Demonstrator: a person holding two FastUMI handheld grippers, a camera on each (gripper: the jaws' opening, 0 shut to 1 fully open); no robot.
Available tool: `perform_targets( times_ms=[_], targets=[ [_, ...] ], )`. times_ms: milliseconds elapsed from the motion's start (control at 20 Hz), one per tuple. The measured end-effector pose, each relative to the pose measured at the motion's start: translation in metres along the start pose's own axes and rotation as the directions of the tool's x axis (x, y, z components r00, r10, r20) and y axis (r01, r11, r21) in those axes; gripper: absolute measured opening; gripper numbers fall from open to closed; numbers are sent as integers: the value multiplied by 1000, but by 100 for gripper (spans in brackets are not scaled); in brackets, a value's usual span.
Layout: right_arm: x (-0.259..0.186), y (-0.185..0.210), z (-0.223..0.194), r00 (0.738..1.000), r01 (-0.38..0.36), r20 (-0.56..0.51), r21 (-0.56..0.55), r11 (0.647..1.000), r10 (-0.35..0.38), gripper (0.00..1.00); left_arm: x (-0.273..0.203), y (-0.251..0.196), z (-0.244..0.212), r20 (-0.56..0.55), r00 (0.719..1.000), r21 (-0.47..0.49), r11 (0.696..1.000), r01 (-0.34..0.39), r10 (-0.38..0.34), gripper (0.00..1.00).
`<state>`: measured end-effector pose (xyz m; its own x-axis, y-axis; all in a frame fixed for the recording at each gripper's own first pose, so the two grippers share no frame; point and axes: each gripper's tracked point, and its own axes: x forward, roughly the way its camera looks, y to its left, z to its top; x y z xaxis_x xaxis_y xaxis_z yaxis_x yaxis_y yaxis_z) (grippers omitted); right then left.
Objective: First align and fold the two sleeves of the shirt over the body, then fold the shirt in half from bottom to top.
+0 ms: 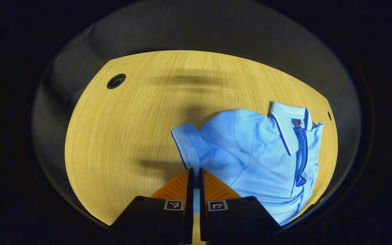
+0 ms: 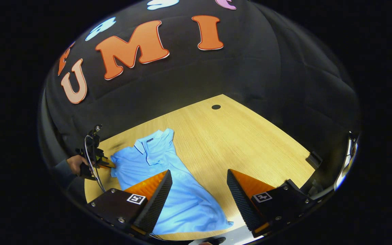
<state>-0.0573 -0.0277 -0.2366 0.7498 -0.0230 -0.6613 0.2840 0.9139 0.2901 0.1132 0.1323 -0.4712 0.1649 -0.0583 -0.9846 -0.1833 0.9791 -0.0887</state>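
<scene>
Shirt (image 1: 257, 156) is lying rumpled on the table (image 1: 128, 129), looking soft, light and floppy. Left tongs (image 1: 193, 173) are pinching nearly closed near its sleeve (image 1: 185, 143); whether cloth is caught, I cannot tell. Right tongs (image 2: 199, 177) are hanging wide open, empty, above the hem.

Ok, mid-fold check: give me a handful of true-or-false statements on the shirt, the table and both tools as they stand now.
1. The left tool has its fingers almost together at the sleeve of the shirt. True.
2. The right tool is clamped on the shirt's hem. False: its fingers stand wide apart above the shirt's lower part, holding nothing.
3. The shirt is already folded in half, bottom to top. False: in the right gripper view its body lies stretched out along the table.
4. The shirt's collar shows at its far end. True.
5. The table has a round hole. True.
</scene>
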Motion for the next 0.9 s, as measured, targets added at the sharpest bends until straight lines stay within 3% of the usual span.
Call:
perform_targets(
  times_ms=[200,500,900],
  targets=[
    [-7,-3,-5,1000,8,4,-13,1000,-8,98,-12,-28,7,39,996,16,997,79,-80,9],
    [-10,-6,-27,1000,0,-30,-2,1000,0,99,-53,-76,26,124,977,123,980,158,-173,9],
    [-23,-32,-37,999,-7,-50,-34,999,6,98,-79,-156,34,156,958,242,949,200,-241,9]
  ],
)
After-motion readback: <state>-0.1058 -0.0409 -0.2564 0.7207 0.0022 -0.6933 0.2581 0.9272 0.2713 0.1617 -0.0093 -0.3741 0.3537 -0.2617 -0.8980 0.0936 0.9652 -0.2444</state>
